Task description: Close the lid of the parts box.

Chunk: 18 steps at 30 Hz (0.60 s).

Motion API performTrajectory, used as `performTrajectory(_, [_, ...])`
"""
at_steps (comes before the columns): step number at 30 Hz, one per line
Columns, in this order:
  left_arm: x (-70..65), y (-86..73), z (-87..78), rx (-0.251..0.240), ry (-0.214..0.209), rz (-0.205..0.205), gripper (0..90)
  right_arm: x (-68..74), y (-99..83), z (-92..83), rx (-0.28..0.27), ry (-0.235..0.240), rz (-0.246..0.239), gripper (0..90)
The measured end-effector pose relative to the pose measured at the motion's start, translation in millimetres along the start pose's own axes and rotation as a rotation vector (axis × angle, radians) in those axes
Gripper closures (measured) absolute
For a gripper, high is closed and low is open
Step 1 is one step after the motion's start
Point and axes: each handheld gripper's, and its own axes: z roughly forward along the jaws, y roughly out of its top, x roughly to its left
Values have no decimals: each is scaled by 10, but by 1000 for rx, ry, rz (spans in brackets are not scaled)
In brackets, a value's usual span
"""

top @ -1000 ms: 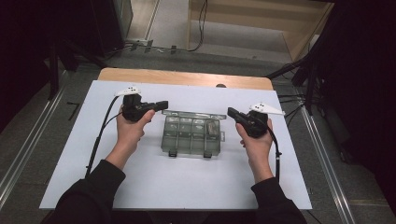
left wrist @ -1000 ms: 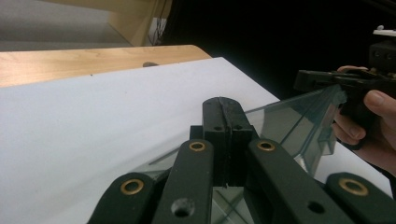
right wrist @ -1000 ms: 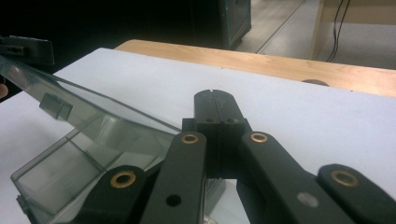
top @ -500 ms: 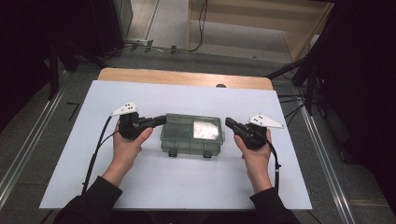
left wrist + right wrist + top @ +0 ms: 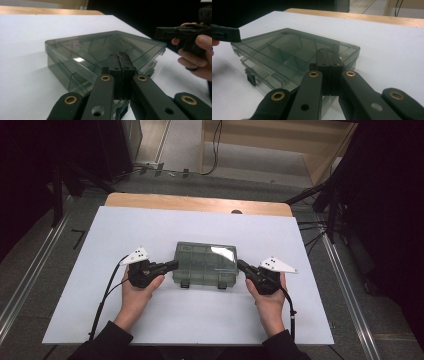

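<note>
My left gripper (image 5: 172, 265) had its jaws pressed flat together with nothing between them, and in the left gripper view the closed tips (image 5: 121, 55) sat at the near left end of the clear compartment box (image 5: 205, 263), level with the edge of its lid; I could not tell whether they touched it. My right gripper (image 5: 241, 265) was the same: jaws together, empty, their tips (image 5: 327, 51) lying against the box's right end in the right gripper view, contact again uncertain. So the two tools pointed inward at each other with the box between them.

The box (image 5: 100, 52) lay flat and shut on the white board (image 5: 150, 230), its smoky lid down over the dividers, two small latches on the side facing me. It sat about midway across the board, nearer my edge than the far one. A strip of wooden tabletop (image 5: 200, 202) showed beyond the board's far edge.
</note>
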Motion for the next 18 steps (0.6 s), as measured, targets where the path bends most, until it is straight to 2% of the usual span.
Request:
performTrajectory(2, [1,-29,-20,-6,5,-11,891,17,-42,13,9,-1,-8,878])
performTrajectory(7, [1,-85,-3,11,35,1,891,50,-105,51,8,0,-12,878])
performTrajectory(11, [3,-129,36,40,66,-4,891,75,-163,102,34,-1,-18,878])
performTrajectory(13, [12,-150,44,36,65,-12,891,72,-200,138,53,-1,-10,879])
performTrajectory(16, [5,-145,47,38,77,-6,891,68,-238,153,39,8,-8,879])
performTrajectory(18, [2,-152,50,38,79,-6,891,75,-246,154,36,4,-28,879])
